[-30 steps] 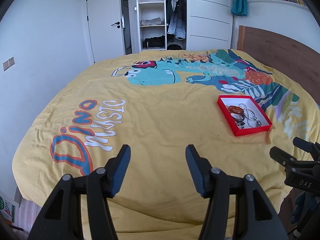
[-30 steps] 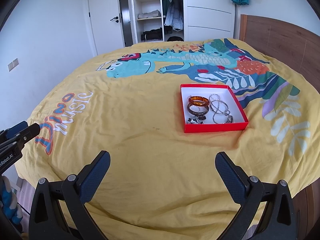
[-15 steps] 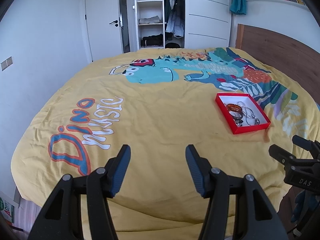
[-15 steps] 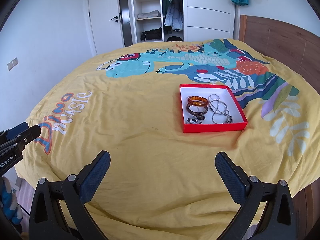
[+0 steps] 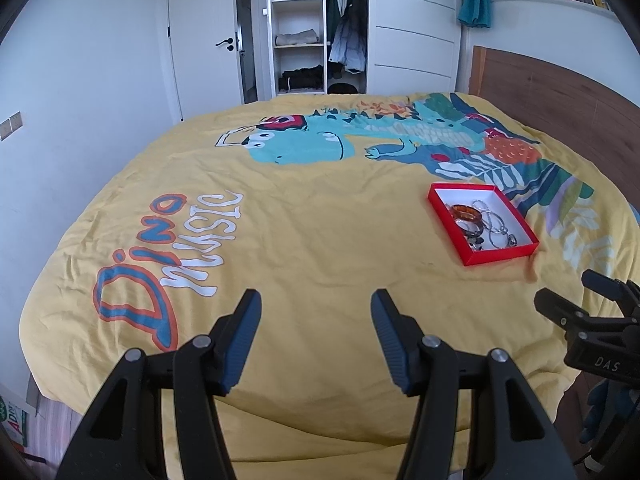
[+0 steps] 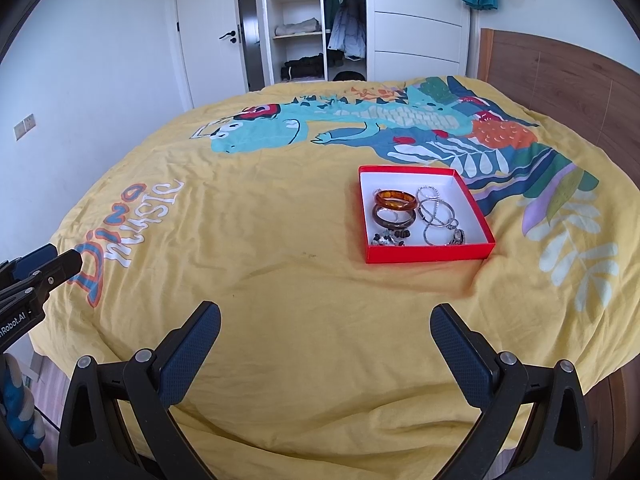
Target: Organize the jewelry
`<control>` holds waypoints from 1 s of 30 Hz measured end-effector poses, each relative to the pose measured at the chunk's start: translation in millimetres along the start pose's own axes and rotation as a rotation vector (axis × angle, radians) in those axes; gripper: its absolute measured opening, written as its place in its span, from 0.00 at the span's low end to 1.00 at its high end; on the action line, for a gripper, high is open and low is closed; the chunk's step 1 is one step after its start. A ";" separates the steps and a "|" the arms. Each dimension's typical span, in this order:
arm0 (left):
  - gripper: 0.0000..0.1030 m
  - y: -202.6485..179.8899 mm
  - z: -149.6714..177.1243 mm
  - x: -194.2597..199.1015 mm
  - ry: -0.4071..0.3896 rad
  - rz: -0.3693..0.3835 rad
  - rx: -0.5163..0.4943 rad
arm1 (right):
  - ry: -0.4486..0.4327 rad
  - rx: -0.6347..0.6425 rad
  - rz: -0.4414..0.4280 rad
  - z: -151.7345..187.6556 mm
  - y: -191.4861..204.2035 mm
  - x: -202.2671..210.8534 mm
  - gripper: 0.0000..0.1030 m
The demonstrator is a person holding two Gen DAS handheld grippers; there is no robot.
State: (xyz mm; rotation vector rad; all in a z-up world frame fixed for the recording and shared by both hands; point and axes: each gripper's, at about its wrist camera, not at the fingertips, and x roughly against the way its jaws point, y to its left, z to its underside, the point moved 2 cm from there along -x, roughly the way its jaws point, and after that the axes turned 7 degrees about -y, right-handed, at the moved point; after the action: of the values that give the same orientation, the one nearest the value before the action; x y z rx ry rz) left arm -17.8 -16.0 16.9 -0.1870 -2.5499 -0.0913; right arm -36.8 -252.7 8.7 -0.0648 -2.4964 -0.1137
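We hold our left gripper partly open and our right gripper wide open, both empty above the bedspread. The red box of bracelets sits well ahead, on the right.

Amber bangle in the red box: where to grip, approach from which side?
Take the amber bangle across its band at the far arc, coming down from above with the right gripper. It lies roughly flat, its near arc overlapping the brown bangle and silver chains close alongside; the far arc faces bare floor of the red box.
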 end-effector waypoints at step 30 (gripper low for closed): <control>0.53 -3.5 0.8 -0.2 0.007 0.003 0.000 | -0.003 0.003 0.004 1.9 -5.3 -0.5 1.00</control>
State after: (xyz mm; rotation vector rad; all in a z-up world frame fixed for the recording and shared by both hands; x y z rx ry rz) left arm -18.6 -19.4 16.0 -0.1897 -2.5424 -0.0912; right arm -38.0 -257.8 6.5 -0.0680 -2.4989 -0.1081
